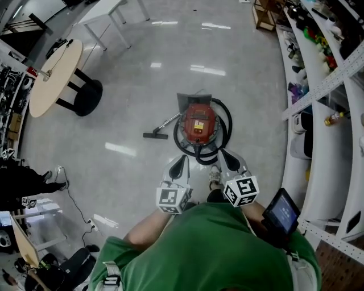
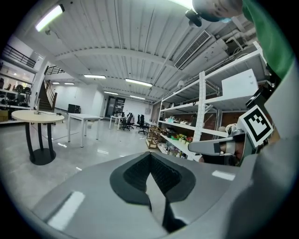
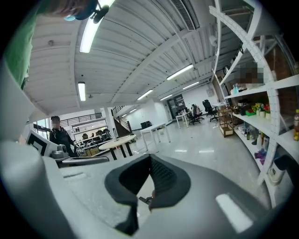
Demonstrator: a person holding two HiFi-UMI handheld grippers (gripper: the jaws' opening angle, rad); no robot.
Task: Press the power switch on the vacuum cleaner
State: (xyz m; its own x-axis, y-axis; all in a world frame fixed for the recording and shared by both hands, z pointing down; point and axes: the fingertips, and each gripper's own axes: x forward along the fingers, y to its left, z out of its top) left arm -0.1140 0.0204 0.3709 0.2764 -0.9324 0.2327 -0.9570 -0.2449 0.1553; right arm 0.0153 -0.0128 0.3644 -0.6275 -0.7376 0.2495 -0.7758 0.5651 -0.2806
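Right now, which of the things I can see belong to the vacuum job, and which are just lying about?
Part of the job:
- vacuum cleaner, red, on the floor
- its hose and nozzle
- left gripper and right gripper, both shut, short of the vacuum cleaner

Just lying about:
- round table
- white table
- shelves with their clutter

Red vacuum cleaner (image 1: 199,124), glossy grey floor (image 1: 239,51).

Round table (image 1: 55,77) stood at left on a dark base, with a white table (image 1: 108,14) beyond it. Shelving (image 1: 318,96) ran along the right and carried a yellow bottle (image 1: 334,118). Person in black (image 1: 23,179) was at the left edge. A cable (image 1: 71,196) lay on the floor (image 1: 227,51) nearby.
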